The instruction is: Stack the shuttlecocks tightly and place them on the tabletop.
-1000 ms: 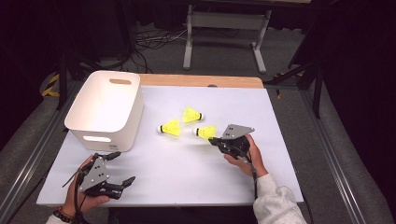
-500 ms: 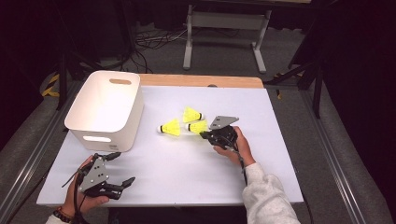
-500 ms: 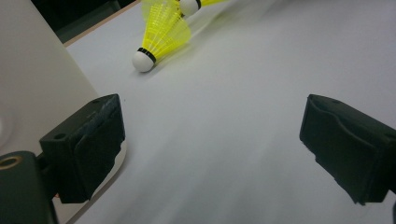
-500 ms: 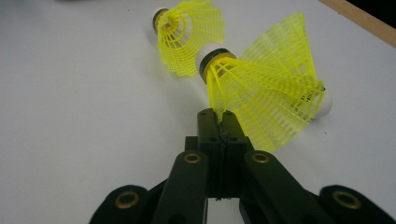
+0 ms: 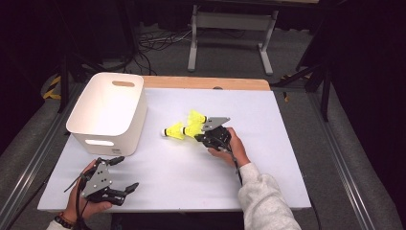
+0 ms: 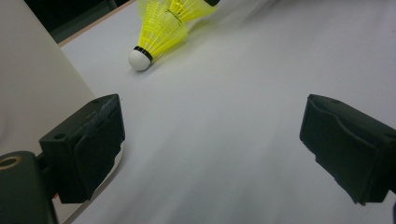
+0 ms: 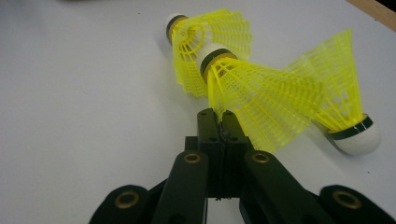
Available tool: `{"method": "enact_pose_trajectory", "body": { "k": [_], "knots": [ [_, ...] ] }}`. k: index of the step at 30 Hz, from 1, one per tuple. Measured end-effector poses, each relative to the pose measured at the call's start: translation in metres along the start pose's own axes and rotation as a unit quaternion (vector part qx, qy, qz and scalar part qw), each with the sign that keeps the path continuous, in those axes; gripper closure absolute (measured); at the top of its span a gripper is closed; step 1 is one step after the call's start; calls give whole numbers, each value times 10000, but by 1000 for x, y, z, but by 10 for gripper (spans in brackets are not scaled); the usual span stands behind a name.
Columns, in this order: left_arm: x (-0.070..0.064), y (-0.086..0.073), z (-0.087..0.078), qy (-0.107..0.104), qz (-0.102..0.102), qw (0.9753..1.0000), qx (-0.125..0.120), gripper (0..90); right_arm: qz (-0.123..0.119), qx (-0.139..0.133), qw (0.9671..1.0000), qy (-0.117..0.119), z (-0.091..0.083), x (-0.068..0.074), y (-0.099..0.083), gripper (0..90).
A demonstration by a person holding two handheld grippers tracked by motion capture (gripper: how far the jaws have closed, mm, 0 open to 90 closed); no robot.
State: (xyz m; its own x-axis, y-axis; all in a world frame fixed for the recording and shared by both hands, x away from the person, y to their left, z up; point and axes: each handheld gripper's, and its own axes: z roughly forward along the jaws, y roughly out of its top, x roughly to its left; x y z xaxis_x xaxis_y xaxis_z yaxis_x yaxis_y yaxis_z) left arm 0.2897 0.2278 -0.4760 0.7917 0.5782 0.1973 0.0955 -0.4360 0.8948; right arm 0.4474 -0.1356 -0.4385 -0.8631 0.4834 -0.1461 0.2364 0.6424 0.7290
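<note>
Three yellow shuttlecocks lie bunched at the middle of the white table (image 5: 268,158). My right gripper (image 5: 200,135) (image 7: 218,120) is shut on the skirt edge of the middle shuttlecock (image 5: 192,129) (image 7: 254,91). Another shuttlecock (image 5: 174,131) (image 7: 212,35) lies just beyond it, touching it. The third shuttlecock (image 5: 197,116) (image 7: 343,100) rests beside it with its cork toward the gripper. My left gripper (image 5: 124,173) (image 6: 212,140) rests open at the table's front left with nothing between its jaws. In the left gripper view the nearest shuttlecock (image 6: 159,35) lies well ahead.
A white bin (image 5: 139,103) with handle slots stands at the left of the table, its wall (image 6: 28,70) close beside my left gripper. A wooden strip (image 5: 206,82) runs along the far edge. A metal stand (image 5: 230,21) and cables sit on the floor behind.
My right gripper has moved left and slightly away from the person, carrying one shuttlecock up against the other two. The left gripper has stayed put.
</note>
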Motion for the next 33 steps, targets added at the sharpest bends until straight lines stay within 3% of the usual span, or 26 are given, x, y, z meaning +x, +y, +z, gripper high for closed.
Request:
{"method": "enact_pose_trajectory", "body": {
  "k": [11, 33],
  "knots": [
    [1, 0, 0, -11, -1, 10000, 7, 76, -156, 54, 9997, 198, 10, 13, 8, 900],
    [0, 0, 0, -55, 12, 10000, 22, 76, -223, 81, 9994, 271, 26, 22, 16, 894]
  ]
}}
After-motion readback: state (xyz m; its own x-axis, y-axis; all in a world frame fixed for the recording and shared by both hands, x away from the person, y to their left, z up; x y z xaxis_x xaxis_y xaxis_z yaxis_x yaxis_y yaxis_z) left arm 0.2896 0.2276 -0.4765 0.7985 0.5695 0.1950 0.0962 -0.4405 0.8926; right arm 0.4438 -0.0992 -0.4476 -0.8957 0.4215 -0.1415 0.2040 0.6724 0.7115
